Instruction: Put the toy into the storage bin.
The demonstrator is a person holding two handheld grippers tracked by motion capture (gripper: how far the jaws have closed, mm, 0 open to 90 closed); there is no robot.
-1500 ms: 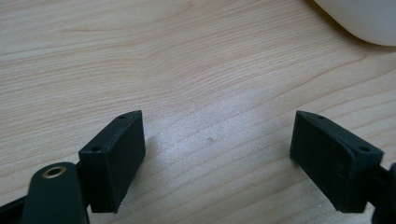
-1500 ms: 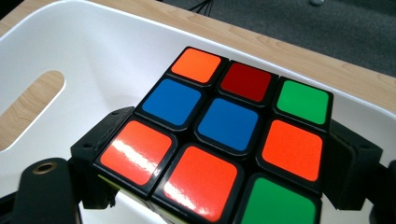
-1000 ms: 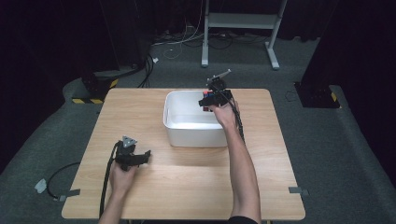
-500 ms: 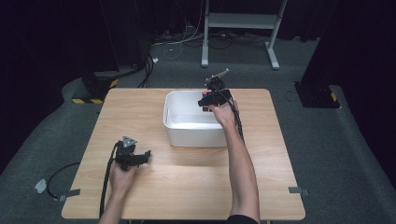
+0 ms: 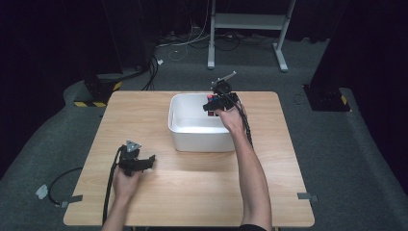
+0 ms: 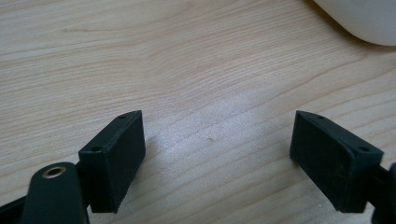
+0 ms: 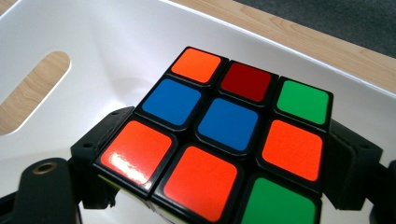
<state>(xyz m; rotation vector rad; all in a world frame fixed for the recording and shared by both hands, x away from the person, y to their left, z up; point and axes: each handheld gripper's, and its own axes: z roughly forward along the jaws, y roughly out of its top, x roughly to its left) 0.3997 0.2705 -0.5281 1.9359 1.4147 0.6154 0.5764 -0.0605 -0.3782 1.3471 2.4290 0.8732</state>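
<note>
A scrambled puzzle cube (image 7: 219,135) with orange, blue, red and green stickers is clamped between the jaws of my right gripper (image 7: 224,154). From above, the right gripper (image 5: 215,104) holds the cube (image 5: 210,102) over the far right part of a white plastic bin (image 5: 198,137). My left gripper (image 5: 144,162) rests low over the wooden table (image 5: 192,192) at the front left, jaws wide apart. In the left gripper view its fingers (image 6: 114,158) have only bare wood between them, and the bin's corner (image 6: 364,18) shows at the top right.
The bin has a slot handle (image 7: 32,91) in its wall. A cable (image 5: 108,187) trails from the left gripper off the table's front edge. Beyond the table lie grey carpet, floor cables and a white stand (image 5: 250,24).
</note>
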